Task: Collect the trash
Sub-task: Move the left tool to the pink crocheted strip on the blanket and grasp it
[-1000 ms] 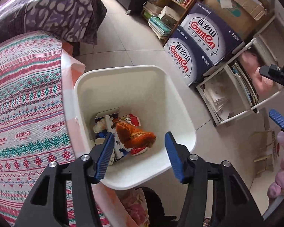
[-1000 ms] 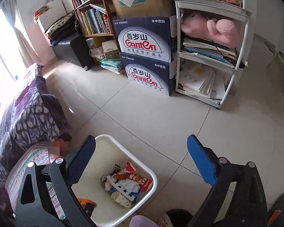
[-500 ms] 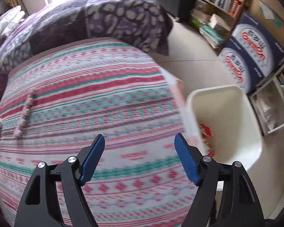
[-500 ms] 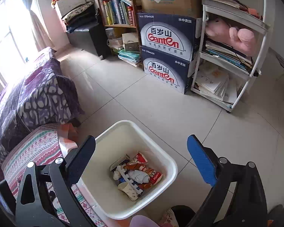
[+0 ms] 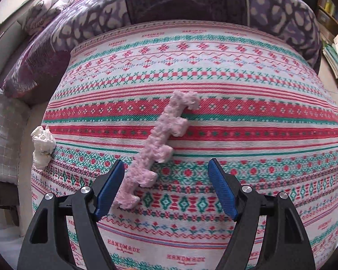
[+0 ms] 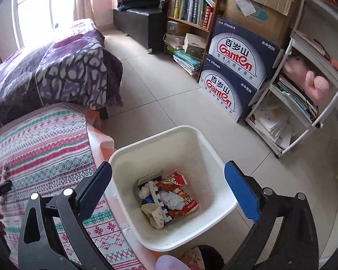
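A pink foam strip [image 5: 160,144] with jigsaw teeth lies slantwise on the patterned tablecloth [image 5: 247,117]. My left gripper [image 5: 166,175] hovers open just above it. The strip's near end sits beside the left finger [image 5: 110,186], and no pad touches it. A crumpled white tissue [image 5: 42,146] rests at the cloth's left edge. In the right wrist view my right gripper [image 6: 169,171] stands open and empty over the white bin [image 6: 191,144]. The bin stands on the floor against the table's side and holds wrappers and paper [image 6: 169,198].
Behind the table is a purple patterned blanket [image 5: 191,2], also [image 6: 56,67]. Blue and white cartons [image 6: 234,76], a bookshelf [image 6: 191,6] and a white rack [image 6: 304,94] line the far side of the tiled floor [image 6: 164,94].
My left gripper swung from above the bin to over the tablecloth and now sits at the pink strip, jaws wider than a second ago. The right gripper drifted over the bin, still open.
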{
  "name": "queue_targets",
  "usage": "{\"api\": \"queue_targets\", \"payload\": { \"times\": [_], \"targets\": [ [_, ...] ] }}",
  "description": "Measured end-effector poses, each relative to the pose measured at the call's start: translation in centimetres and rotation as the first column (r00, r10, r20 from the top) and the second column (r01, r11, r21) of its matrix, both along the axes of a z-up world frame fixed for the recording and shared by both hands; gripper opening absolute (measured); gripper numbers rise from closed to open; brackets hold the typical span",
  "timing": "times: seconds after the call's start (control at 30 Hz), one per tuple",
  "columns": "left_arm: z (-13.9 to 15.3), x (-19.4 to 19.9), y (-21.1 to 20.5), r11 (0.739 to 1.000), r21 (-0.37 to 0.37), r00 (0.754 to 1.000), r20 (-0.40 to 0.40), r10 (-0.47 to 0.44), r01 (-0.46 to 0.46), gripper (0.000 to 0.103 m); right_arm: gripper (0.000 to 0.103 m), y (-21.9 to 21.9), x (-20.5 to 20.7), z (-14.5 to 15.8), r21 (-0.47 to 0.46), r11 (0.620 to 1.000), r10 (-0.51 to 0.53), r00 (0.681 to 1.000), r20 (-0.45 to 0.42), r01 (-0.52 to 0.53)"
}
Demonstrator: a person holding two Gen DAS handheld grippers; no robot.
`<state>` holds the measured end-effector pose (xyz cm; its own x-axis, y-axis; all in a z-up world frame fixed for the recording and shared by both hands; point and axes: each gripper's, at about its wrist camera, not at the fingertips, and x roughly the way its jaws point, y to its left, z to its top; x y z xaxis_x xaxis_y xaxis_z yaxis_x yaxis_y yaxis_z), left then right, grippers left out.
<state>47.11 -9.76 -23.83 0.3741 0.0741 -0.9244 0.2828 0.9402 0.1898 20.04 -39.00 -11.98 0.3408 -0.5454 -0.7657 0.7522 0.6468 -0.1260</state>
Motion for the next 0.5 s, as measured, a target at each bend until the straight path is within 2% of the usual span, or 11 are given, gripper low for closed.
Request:
{"api": "queue_targets", "payload": {
  "times": [0.1, 0.17, 0.2, 0.23, 0.37, 0.5],
  "targets": [
    [-0.5, -0.2, 1.9, 0.996, -0.09, 0.999, -0.017, -0.029, 0.027, 0.074, 0.096, 1.4, 1.2, -0.7, -0.01, 1.0, 0.026, 0.999, -0.026, -0.027],
    [-0.4, -0.9, 2.9, 0.991, -0.126, 0.998, -0.013, -0.057, 0.055, 0.063, 0.096, 2.6, 2.0, -1.3, -0.011, 0.998, 0.059, 0.997, -0.044, -0.059],
    [-0.3, -1.3, 3.4, 0.99, -0.124, 0.997, -0.004, -0.072, 0.071, 0.048, 0.096, 3.4, 2.5, -1.7, -0.016, 0.997, 0.079, 0.995, -0.058, -0.08],
    [-0.1, -1.7, 3.8, 0.989, -0.121, 0.996, 0.0, -0.085, 0.085, 0.028, 0.096, 4.3, 2.9, -2.1, -0.027, 0.994, 0.103, 0.992, -0.072, -0.105],
    [0.2, -4.3, 6.2, 0.984, -0.131, 0.993, 0.014, -0.117, 0.118, 0.025, 0.096, 8.9, 5.2, -3.7, -0.086, 0.973, 0.204, 0.97, -0.13, -0.216],
    [0.8, -7.9, 10.8, 0.982, -0.161, 0.994, 0.052, -0.096, 0.103, 0.025, 0.096, 13.8, 8.0, -4.7, -0.065, 0.949, 0.3, 0.946, -0.124, -0.309]
  ]
}}
